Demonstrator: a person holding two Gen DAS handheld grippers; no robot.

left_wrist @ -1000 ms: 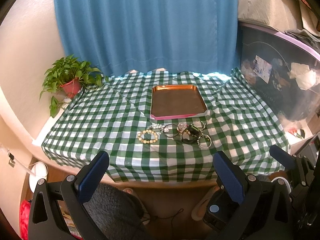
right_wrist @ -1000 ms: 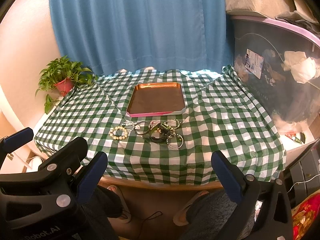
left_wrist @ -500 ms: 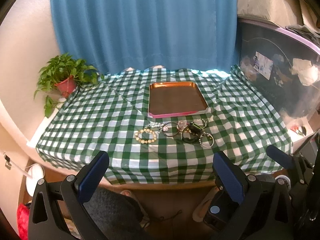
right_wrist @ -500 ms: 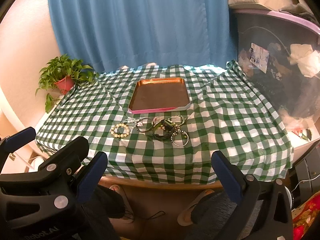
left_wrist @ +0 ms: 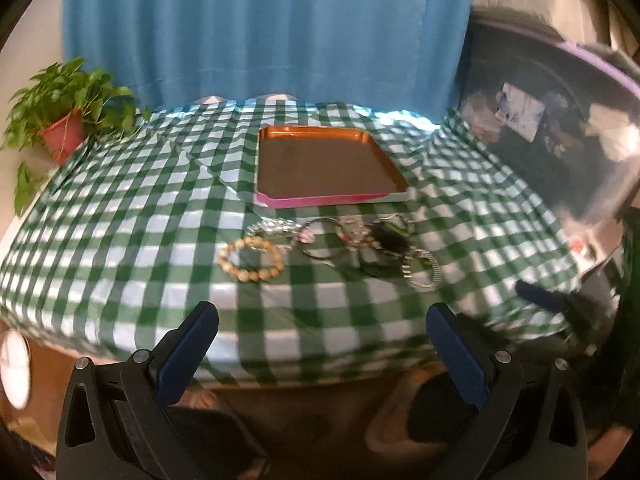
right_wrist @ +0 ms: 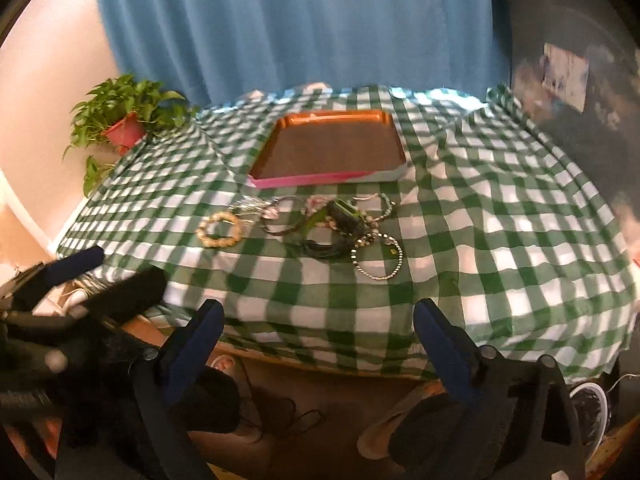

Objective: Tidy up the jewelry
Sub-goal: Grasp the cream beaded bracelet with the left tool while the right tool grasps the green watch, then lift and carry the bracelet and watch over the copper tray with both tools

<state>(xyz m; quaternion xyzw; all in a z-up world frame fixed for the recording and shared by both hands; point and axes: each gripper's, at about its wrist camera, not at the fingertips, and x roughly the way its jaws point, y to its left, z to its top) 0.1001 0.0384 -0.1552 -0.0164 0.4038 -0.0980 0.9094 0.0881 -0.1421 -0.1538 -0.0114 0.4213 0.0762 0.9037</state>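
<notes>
The jewelry (right_wrist: 304, 228) is lying in a loose cluster on the green-checked counter (right_wrist: 480, 240), just in front of the copper tray (right_wrist: 384, 118), whose floor is bare. A beaded bracelet (left_wrist: 251, 258) is sitting at the cluster's left end and a twisted bangle (right_wrist: 377, 258) at its right. Your right gripper (right_wrist: 318, 328) is hovering wide over the counter's near edge, its jaws closing slightly with nothing between them. Your left gripper (left_wrist: 322, 334) is standing wide too, touching nothing. Compared with a second ago, you are holding both grippers lower and closer, so the jewelry is looming larger. Any writing in view is too blurred to read. A potted plant (left_wrist: 64, 120) is standing at the far left corner.
</notes>
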